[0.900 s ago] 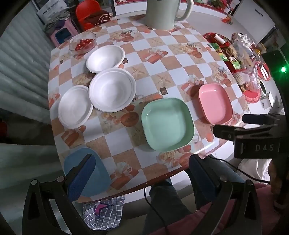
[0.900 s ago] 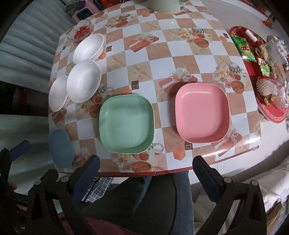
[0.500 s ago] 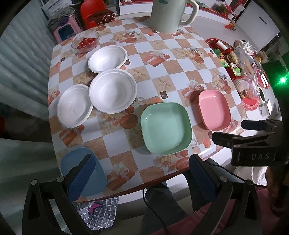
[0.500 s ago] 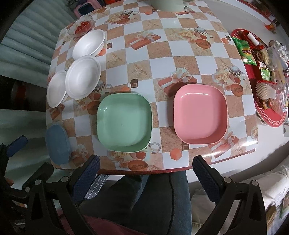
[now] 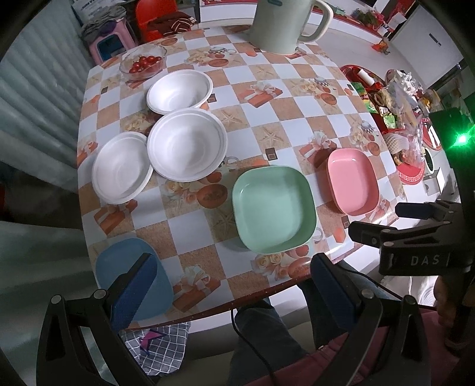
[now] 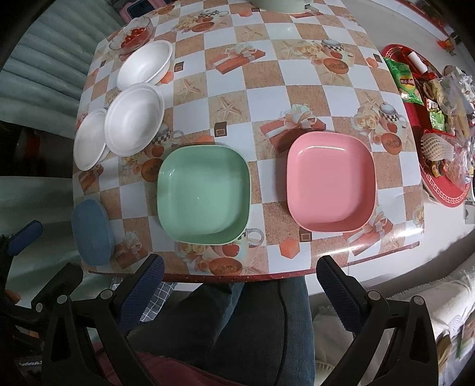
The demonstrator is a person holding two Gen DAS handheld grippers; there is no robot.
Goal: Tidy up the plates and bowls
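On the checkered table [image 5: 267, 98] lie a green square plate [image 5: 273, 209] [image 6: 203, 194], a pink square plate [image 5: 351, 181] [image 6: 331, 181] to its right and a blue plate [image 5: 118, 273] [image 6: 92, 231] at the near left corner. Three white round dishes sit at the left: a deep bowl [image 5: 179, 92] [image 6: 145, 65], a wider bowl [image 5: 187, 144] [image 6: 135, 118] and a plate [image 5: 121, 167] [image 6: 89, 139]. My left gripper [image 5: 231, 285] hangs open above the near edge, one pad over the blue plate. My right gripper [image 6: 240, 288] is open over a person's lap, holding nothing.
A pale kettle [image 5: 285, 23] stands at the table's far edge. A glass bowl of cherry tomatoes [image 5: 142, 61] sits at the far left. A red tray of snacks [image 6: 436, 124] fills the right side. A person's legs [image 6: 261, 326] are below the near edge.
Both grippers have drifted slightly, so the table sits a little lower in both views. No dish has moved and both grippers stay open.
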